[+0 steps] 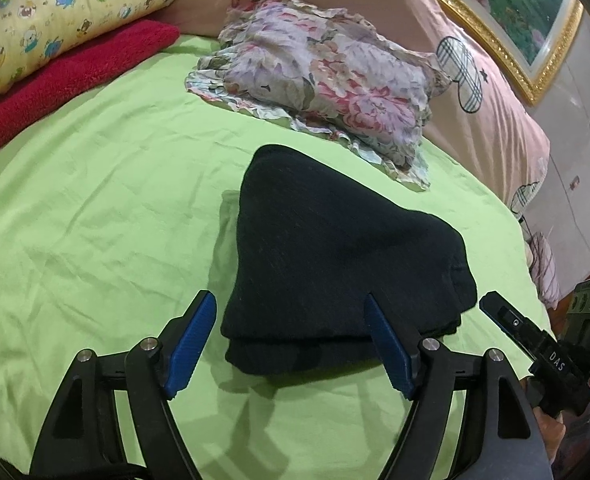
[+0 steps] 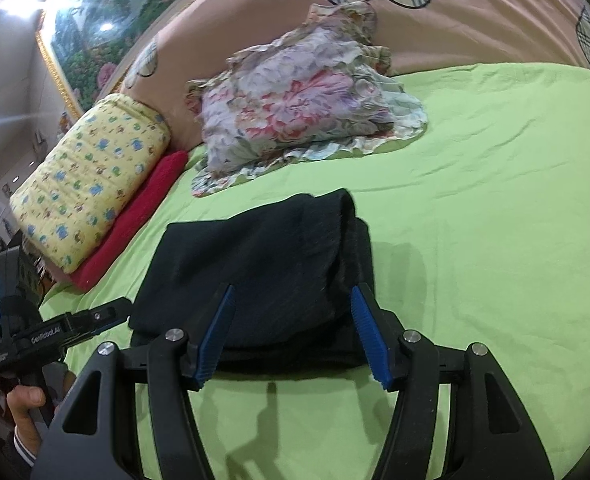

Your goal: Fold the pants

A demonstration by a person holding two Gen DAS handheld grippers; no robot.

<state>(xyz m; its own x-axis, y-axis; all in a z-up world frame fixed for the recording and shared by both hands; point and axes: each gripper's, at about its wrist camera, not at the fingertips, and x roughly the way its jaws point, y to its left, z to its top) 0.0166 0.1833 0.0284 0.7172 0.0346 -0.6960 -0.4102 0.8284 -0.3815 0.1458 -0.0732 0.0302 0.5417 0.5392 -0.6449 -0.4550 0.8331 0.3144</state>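
The dark pants [image 1: 335, 264] lie folded in a compact stack on the green bed [image 1: 95, 208], just before a floral pillow [image 1: 323, 80], while the left hand-held gripper [image 1: 291, 344] and right hand-held gripper [image 2: 291, 332] hover above, both spread wide and holding nothing.

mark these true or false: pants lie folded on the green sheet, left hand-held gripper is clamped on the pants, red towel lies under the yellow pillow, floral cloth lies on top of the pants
1. Dark pants lie folded on the green sheet. True.
2. The left hand-held gripper is clamped on the pants. False: its jaws stand open, holding nothing.
3. The red towel lies under the yellow pillow. True.
4. The floral cloth lies on top of the pants. False: it sits apart, beyond them.
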